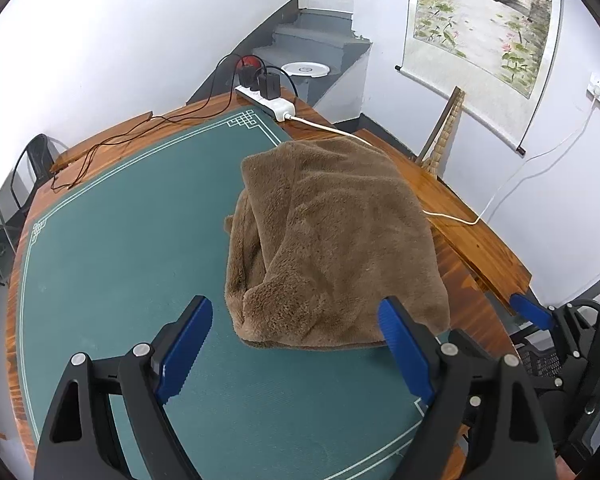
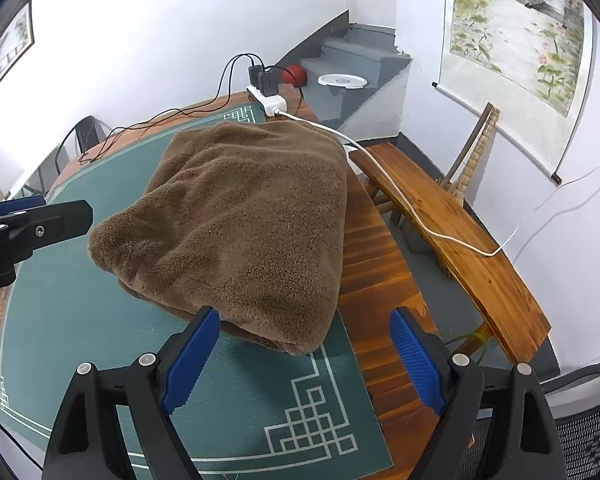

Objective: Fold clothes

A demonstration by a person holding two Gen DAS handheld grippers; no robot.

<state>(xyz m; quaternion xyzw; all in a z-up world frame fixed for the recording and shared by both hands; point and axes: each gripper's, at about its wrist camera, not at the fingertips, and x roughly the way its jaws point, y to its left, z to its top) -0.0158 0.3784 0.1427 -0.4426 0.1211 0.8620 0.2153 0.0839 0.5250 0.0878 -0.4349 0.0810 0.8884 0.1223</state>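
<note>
The left tool point(image 1: 296, 344) hung with its 2 fingers wide apart, gripping nothing. The folded brown fleece garment point(image 2: 244, 220) lay on the green mat point(image 2: 80, 328) covering the counter point(image 2: 376, 280). The right tool point(image 2: 304, 354) likewise stood apart, empty, just before the garment's near edge.

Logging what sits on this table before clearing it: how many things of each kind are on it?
Brown fleece garment: 1
Green mat: 1
White power strip: 1
Black chargers plugged into it: 2
Total: 5
</note>
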